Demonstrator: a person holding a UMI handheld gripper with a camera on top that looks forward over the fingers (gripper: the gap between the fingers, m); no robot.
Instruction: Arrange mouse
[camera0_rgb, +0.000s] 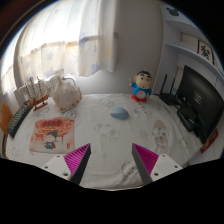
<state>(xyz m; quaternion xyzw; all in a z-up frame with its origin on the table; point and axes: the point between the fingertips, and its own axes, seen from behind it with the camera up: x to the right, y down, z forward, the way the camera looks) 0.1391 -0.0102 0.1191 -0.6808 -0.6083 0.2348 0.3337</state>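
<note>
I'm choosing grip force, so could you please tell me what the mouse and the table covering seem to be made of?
The mouse, beyond the open gripper, looks like smooth hard plastic: a pale rounded shell with a soft sheen, though it is too small to be sure. The table covering looks like printed cloth or vinyl: white, matte, with faint patterns; which one is unclear.

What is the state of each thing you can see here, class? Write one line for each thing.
claw: open, holding nothing
mouse: resting on the table beyond the fingers, untouched
figurine: standing upright
monitor: screen dark
booklet: lying flat, closed
table: covered with a patterned cloth
</note>
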